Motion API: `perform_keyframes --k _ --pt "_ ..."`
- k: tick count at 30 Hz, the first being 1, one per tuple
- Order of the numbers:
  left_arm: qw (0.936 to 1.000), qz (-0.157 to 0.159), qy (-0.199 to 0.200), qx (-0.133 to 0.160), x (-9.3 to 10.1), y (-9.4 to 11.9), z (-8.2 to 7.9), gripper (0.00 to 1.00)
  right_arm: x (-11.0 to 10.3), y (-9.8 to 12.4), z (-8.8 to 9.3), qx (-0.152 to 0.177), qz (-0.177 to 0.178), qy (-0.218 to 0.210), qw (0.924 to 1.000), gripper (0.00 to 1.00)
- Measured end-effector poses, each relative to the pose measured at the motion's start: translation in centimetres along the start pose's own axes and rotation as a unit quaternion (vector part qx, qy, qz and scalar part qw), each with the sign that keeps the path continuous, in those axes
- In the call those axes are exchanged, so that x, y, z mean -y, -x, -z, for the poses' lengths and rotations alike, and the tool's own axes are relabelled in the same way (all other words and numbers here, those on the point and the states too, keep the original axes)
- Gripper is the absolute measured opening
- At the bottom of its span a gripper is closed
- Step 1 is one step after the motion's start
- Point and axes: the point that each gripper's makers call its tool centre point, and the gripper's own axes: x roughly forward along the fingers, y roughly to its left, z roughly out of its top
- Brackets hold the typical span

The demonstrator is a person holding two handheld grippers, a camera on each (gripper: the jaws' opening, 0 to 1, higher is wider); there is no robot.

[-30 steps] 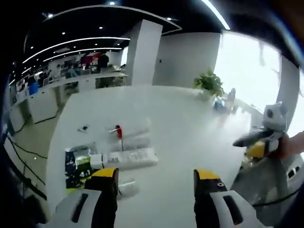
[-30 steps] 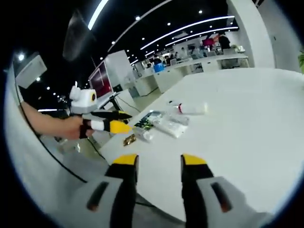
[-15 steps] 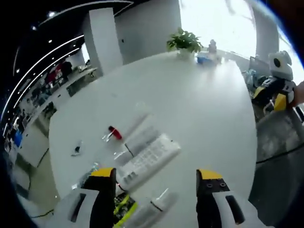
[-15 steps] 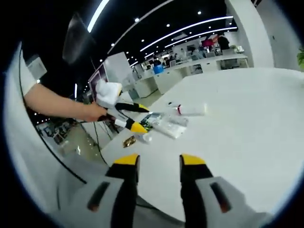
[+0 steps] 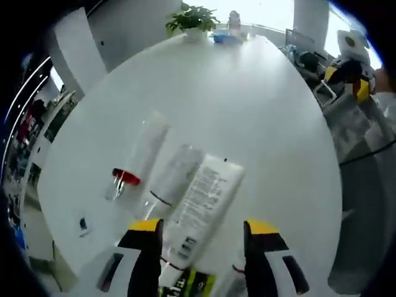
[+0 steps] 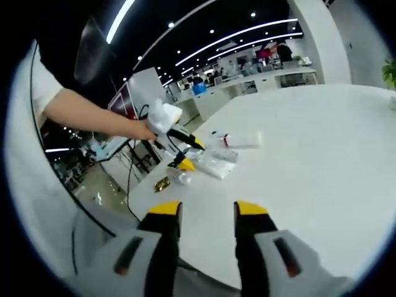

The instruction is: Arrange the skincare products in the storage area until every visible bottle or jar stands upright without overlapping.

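Left hand-held gripper point(image 5: 198, 232) now over flat tubes point(image 5: 204, 201).

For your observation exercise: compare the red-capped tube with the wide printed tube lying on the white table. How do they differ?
The red-capped tube is slim and plain, with its red cap at the near end; the printed tube is wider, flatter and covered in small print. The red-capped tube lies off to one side; the printed tube lies just ahead of the left gripper. Both lie flat on the table, not upright.

flat white squeeze tube point(image 5: 204, 201): white, fine dark print
slim bottle point(image 5: 137, 159): translucent white, red cap
round table point(image 5: 247, 105): plain white
left gripper point(image 5: 202, 236): black, yellow-tipped jaws
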Motion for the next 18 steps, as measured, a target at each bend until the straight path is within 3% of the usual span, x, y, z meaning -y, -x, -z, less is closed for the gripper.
perform_keyframes --k 4,11,14,18 --pt "0.9992 0.022 -0.025 -0.022 0.6 -0.8 0.4 0.45 0.1 -0.2 0.2 -0.006 0.006 0.005 1.0000 0.35" --pt "0.9982 0.028 -0.044 -0.028 -0.4 -2.2 -0.1 0.43 0.0 -0.4 0.7 -0.019 0.011 0.022 0.9995 0.35" --pt "0.9943 0.038 -0.086 -0.050 -0.4 -3.0 0.0 0.41 0.4 -0.3 0.6 -0.017 0.017 0.016 0.9996 0.35" --pt "0.9933 0.049 -0.092 -0.051 -0.5 -3.2 -0.4 0.38 0.9 -0.2 0.5 -0.012 0.024 0.003 0.9996 0.35"
